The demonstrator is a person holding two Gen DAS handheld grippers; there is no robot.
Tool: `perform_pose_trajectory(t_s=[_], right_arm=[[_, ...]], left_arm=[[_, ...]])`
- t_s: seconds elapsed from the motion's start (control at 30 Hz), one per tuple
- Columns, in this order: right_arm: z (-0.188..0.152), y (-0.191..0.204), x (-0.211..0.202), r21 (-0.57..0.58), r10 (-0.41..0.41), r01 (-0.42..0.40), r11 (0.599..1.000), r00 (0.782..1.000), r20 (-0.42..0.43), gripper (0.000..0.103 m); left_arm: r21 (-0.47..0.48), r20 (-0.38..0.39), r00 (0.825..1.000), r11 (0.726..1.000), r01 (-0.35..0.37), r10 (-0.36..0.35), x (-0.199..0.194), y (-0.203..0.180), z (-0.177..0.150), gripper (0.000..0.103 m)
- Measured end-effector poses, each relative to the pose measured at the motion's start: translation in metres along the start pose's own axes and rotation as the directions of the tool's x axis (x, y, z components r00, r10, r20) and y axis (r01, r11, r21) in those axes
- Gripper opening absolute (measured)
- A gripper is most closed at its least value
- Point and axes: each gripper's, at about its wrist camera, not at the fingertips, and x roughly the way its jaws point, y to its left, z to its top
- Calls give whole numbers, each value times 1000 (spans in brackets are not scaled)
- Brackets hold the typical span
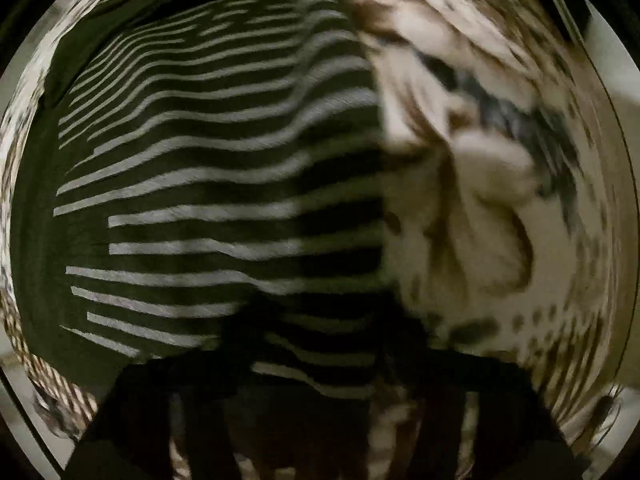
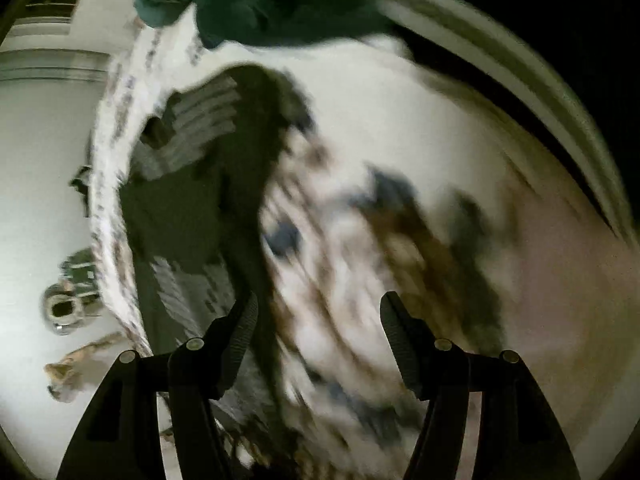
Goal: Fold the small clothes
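A dark garment (image 1: 208, 184) with thin pale stripes fills the left wrist view, spread fairly flat with soft ripples running through the cloth. Its stripes lie roughly level, shifted at one seam near the left side. Its right edge runs straight down the middle of the picture, and its lower part is in shadow. In the right wrist view the same garment (image 2: 200, 168) shows blurred at the left, part striped, part plain dark, its shape hard to tell.

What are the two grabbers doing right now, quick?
Left gripper: cannot be told; its dark fingers are buried in the dark green striped garment.
Right gripper: open, holding nothing, above the blurred patterned cloth.
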Motion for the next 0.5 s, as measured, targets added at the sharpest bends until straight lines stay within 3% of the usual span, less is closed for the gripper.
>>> perform_pose_trajectory(t_s=[0.07,0.2,0.3,0.33,0.37,0.5], right_arm=[[35,4,25,4,20,-20,1000,1000,2,66],[86,4,69,67,7,-5,998,1000,-21,66],[101,8,86,115,34,-32,993,999,-17,63],[104,12,87,104,40,-39,994,999,-7,43],[105,20,87,89,36,-35,995,999,-12,7],[104,51,75,57,-22,21,998,1000,5,8]], left_arm=[[-28,24,1000,1000,-9,9,-4,8,3,10],[-73,56,998,997,21,-17,-13,24,5,8],[-118,70,996,991,59,-51,-22,35,7,7],[-128,77,995,989,70,-61,-26,36,8,7],[-143,87,993,986,89,-77,-31,38,5,7],[-195,147,982,969,149,-122,-65,60,3,7]])
